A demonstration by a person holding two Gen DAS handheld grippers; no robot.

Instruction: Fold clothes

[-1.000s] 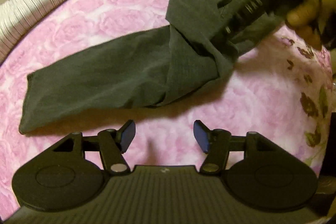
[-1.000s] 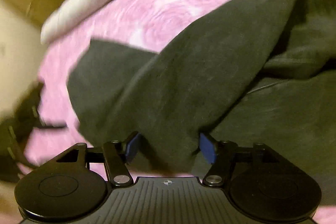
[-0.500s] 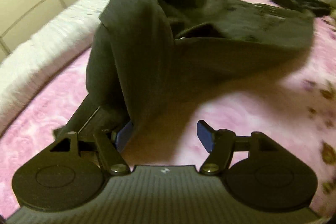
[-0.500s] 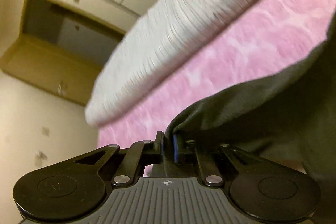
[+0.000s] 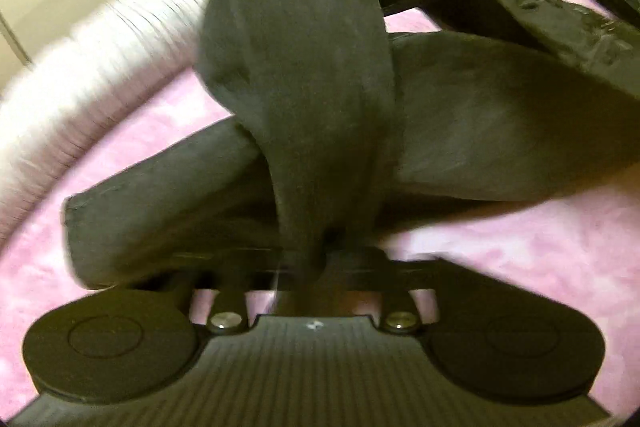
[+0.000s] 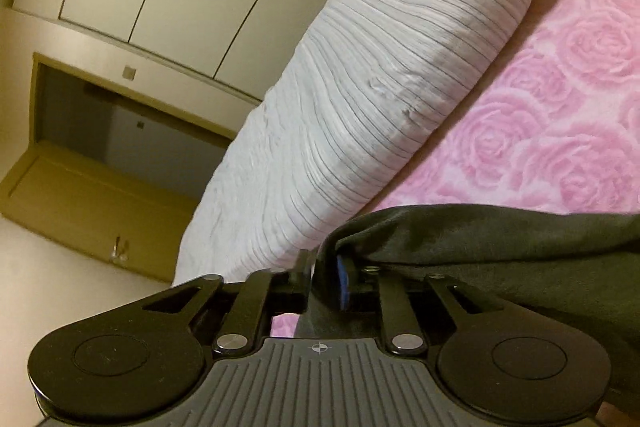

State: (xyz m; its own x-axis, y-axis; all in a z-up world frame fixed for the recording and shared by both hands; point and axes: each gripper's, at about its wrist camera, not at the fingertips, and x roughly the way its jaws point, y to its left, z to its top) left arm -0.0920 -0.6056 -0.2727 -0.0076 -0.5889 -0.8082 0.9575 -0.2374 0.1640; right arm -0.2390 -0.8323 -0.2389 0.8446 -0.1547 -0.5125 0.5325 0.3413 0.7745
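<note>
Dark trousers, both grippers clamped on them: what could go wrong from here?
1. The dark trousers look twisted above the left gripper; the fold may set crooked.
2. The right gripper pinches only an edge, which might slip.
3. One leg drags on the pink blanket and may bunch.

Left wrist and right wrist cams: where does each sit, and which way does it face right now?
Left wrist: on the left gripper, facing along its fingers across the pink blanket; its own shut fingers pinch the dark trousers.
Right wrist: on the right gripper, tilted up toward the striped pillow and wall; its fingers clamp a trouser edge.
Shared: trousers, blanket, pillow.
</note>
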